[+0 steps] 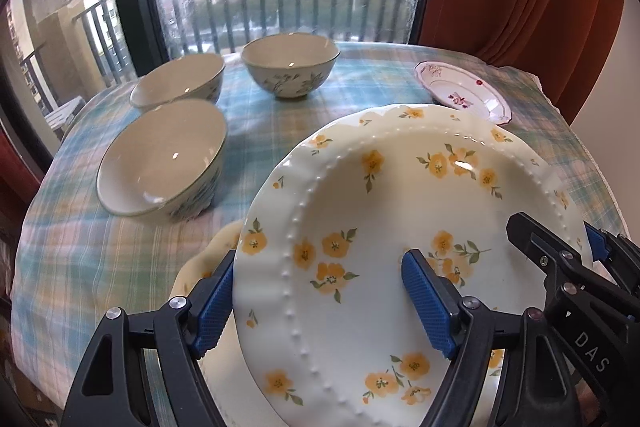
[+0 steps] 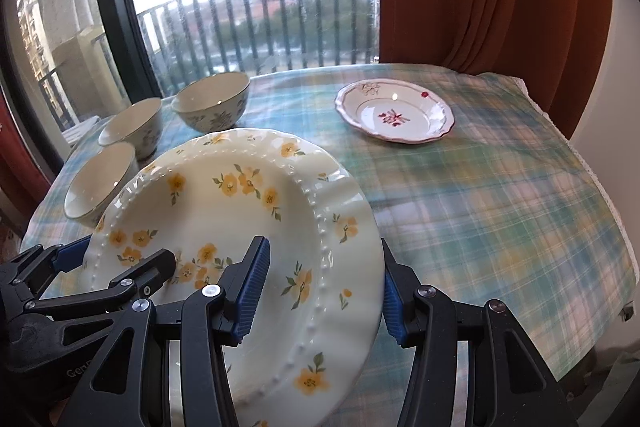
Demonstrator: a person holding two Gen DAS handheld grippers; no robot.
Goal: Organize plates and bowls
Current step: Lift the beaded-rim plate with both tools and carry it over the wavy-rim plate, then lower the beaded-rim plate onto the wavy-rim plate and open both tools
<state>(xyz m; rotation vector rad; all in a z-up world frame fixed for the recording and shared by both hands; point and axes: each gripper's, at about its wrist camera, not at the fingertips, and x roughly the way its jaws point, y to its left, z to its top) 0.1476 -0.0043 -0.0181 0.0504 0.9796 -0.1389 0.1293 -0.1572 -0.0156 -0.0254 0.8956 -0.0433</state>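
Two grippers carry one large yellow-flowered plate (image 1: pixel 400 227) between them, tilted above the desk (image 2: pixel 500 207) with its checked blue-green cloth. In the left wrist view the left gripper (image 1: pixel 324 307) has one blue pad on top of the plate's inner face and the other under its left rim, so its jaws grip the plate's left edge. In the right wrist view the right gripper (image 2: pixel 320 291) does the same on the right rim, jaws closed on that edge.

Beneath the carried plate, at the lower left of the left wrist view, the scalloped edge of a second yellow plate (image 1: pixel 208 259) shows on the cloth; the right wrist view hides it altogether. That relation seems to decide the coming move: the lower plate lies directly under and slightly left of the held one.

Three flowered bowls (image 1: pixel 160 159) (image 1: pixel 178 83) (image 1: pixel 290 65) stand apart at the upper left. Smallest, a white dish with red flowers (image 2: pixel 396 113) sits alone at the upper right, seen whole only from the right wrist.
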